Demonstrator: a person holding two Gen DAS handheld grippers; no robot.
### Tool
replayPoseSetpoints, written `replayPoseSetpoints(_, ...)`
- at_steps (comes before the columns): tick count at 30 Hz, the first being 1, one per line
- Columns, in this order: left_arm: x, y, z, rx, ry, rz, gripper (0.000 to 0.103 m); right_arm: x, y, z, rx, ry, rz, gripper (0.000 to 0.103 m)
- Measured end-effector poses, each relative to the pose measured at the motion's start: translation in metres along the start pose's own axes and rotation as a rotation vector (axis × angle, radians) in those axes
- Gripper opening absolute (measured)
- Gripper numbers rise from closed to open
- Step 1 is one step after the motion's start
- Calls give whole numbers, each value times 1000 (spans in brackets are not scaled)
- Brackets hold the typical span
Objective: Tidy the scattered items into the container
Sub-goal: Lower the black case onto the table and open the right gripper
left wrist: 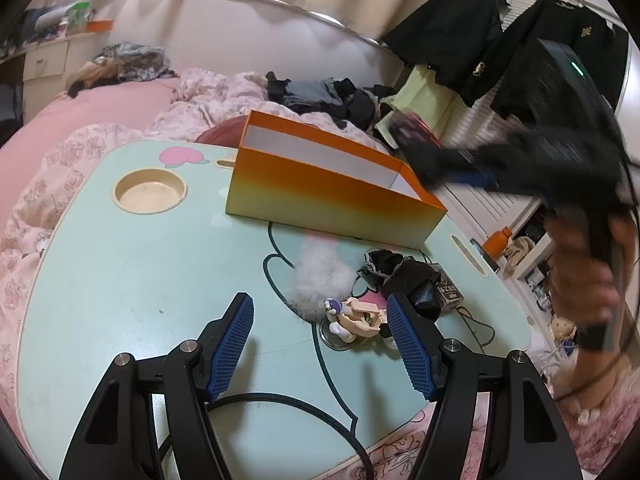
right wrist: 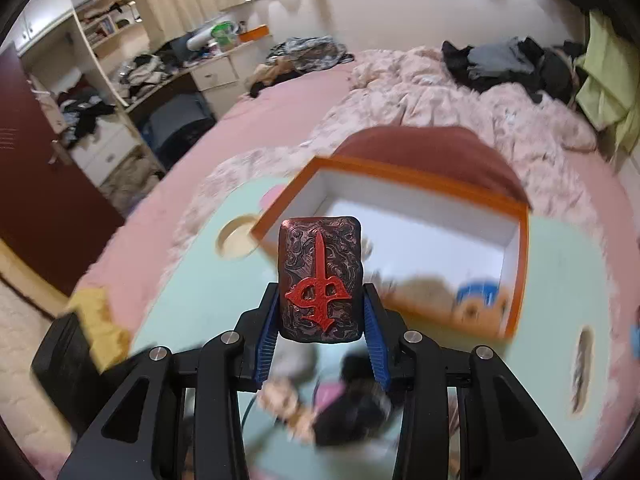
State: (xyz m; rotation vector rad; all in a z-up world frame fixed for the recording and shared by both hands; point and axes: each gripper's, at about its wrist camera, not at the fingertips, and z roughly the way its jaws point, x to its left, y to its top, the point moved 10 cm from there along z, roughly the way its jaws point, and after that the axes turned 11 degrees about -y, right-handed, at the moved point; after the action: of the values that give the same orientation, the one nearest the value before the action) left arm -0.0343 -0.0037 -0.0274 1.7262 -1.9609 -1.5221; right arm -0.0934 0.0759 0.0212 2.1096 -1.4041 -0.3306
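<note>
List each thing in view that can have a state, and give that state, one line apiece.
Orange cardboard box: upright, open-topped, looks empty.
Dark block with red emblem: gripped, lifted.
Right tool: shut on the block.
Left tool: open, empty.
White fluffy pompom: lying on the table.
Small doll figure: lying on the table.
</note>
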Motion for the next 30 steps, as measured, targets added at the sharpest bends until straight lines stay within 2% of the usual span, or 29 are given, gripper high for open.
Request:
replayPoseSetpoints(3,0,0,-1,1,1,1,69,-6,-21,-6,21,60,38,41)
replayPoseSetpoints(9,1,1,-1,2,2,-10,69,-24,-54,1,41,-30,65,41)
replayPoseSetpoints(17,-2,10,-1,0,-1,3,69,-14,-68,20,68,5,66,41)
replayPoseSetpoints(22,-13,41,-8,-23,-3,38,69,-25,-64,9,31,72,156,45)
replayPoseSetpoints(25,-30,69,-4,-18,10,103,69,-41,-63,2,3,75,209,45)
replayPoseSetpoints(28,-50,90,16,45,4,155,69,-57,-63,-11,-35,88,248,45)
replayPoseSetpoints(30,-65,101,39,114,-9,186,69,-67,-61,-20,-57,103,276,45)
